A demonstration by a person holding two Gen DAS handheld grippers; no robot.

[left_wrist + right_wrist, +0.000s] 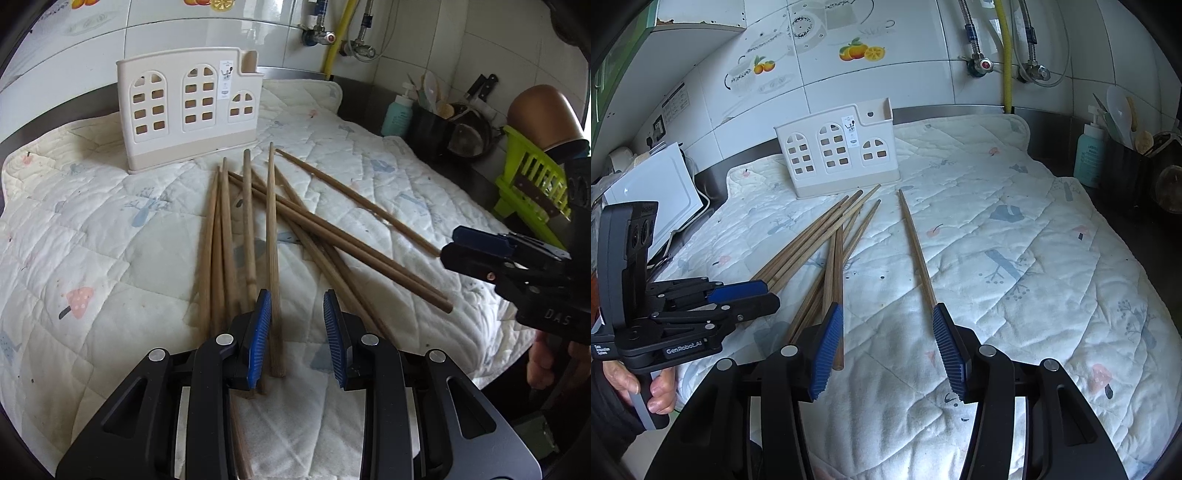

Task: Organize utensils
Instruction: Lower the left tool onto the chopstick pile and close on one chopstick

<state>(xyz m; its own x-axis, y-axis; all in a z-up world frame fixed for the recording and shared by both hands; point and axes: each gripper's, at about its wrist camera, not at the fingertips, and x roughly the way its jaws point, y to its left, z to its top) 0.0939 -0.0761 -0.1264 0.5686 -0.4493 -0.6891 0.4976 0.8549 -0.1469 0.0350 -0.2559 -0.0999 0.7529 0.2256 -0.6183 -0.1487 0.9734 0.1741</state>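
Note:
Several wooden chopsticks (247,229) lie fanned and crossed on a white quilted mat (92,240). Behind them stands a cream utensil holder (188,110) with window-shaped cut-outs. My left gripper (296,295) is open low over the near ends of the pile. One chopstick (272,240) runs between its blue pads, close to the left one, unpressed. My right gripper (886,306) is open too. A lone chopstick (916,243) ends at its right fingertip. The holder (838,155), the pile (827,243) and the left gripper (770,295) also show in the right wrist view, the right gripper (448,247) in the left one.
A teal pump bottle (1089,155) and a dark caddy of utensils (432,129) stand at the back right, off the mat. A lime-green rack (532,177) is at the right. A white board (653,188) leans at the left. A hand (653,391) holds the left gripper's handle.

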